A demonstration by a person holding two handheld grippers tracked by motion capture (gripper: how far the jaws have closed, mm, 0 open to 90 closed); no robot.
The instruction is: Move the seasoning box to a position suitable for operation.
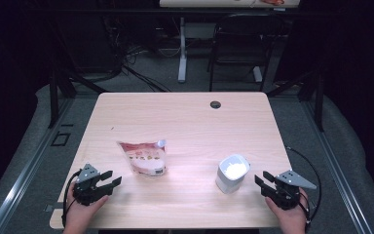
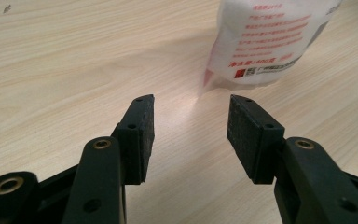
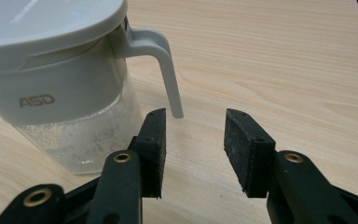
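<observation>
Now | one pouch (image 1: 143, 157) | one jar (image 1: 232, 173) | left claw (image 1: 111, 179), right claw (image 1: 262, 180): both released

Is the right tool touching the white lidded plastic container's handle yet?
Apart. In the right gripper view the right tool stands open with bare wooden table between its pads and the white lidded plastic container's handle.

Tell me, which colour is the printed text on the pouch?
Red, on the white pouch; the left gripper view shows it best.
</observation>
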